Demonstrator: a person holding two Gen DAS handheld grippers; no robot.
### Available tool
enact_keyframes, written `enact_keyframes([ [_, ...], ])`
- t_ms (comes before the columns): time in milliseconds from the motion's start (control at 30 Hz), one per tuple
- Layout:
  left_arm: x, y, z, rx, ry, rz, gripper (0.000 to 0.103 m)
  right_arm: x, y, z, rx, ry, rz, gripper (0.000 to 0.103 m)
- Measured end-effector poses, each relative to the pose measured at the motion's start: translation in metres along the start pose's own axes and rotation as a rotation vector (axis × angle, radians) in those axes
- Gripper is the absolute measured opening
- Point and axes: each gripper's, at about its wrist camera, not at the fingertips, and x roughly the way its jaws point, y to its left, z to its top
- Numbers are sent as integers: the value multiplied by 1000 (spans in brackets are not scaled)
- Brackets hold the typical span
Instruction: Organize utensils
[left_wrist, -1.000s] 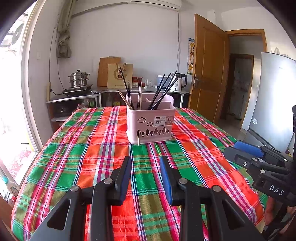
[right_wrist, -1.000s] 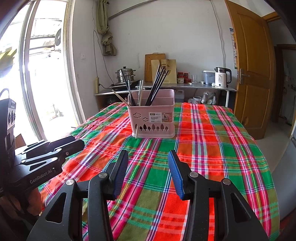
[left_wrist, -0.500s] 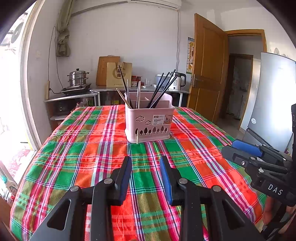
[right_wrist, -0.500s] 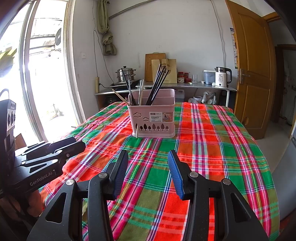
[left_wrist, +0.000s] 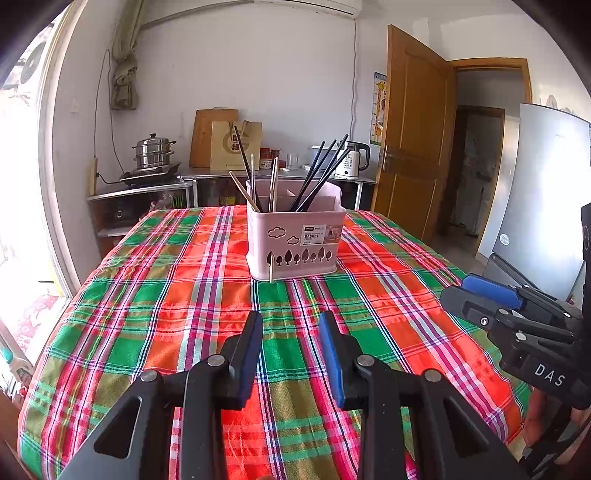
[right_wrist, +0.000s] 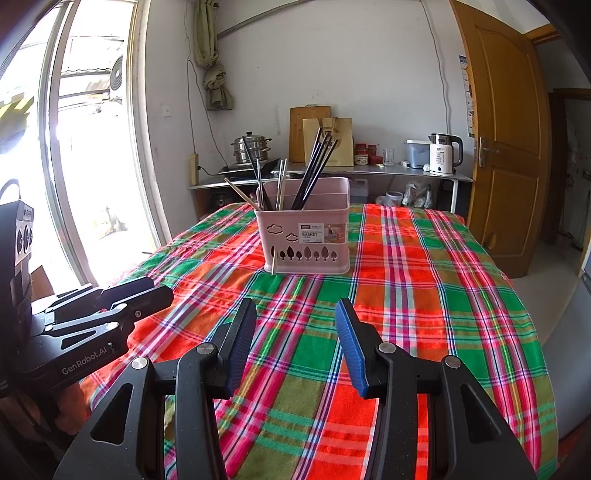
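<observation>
On the table covered with a red, green and pink checked cloth (left_wrist: 155, 325), going from left to right, the left gripper (left_wrist: 290, 354) comes first. Its two black fingers with blue pads stand apart with only cloth between them; it holds nothing. It points a little downward across the table, and the pink plastic utensil basket with tree-shaped cut-outs (left_wrist: 295, 240) lies straight ahead of it, a bit to the right of its middle line and well apart from the fingertips.

The basket stands upright near the middle of the table. In its left compartment there are pale wooden chopsticks (left_wrist: 242, 190) and a dark one, leaning to the left or nearly upright. In the compartment to the right there is a bundle of black chopsticks (left_wrist: 321, 173), whose long axis leans up and to the right. One pale stick (left_wrist: 271, 267) stands against the front wall of the basket, outside it, with its end on the cloth.

At the right is the right gripper (right_wrist: 295, 339). Its jaws are also apart, somewhat wider, and empty. From its view the basket (right_wrist: 306, 236) is ahead and almost centred, so I judge both hands about equally far. The stick outside (right_wrist: 273, 264) is on the left front corner, so the left hand seems better placed for it. A grip across its upright axis would be needed.
</observation>
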Motion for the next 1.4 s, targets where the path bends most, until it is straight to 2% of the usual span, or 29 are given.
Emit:
enact_keyframes([
  [1400,3,-4,-2,-3,6,43,31,1,-1,1,-1,8,0,46],
])
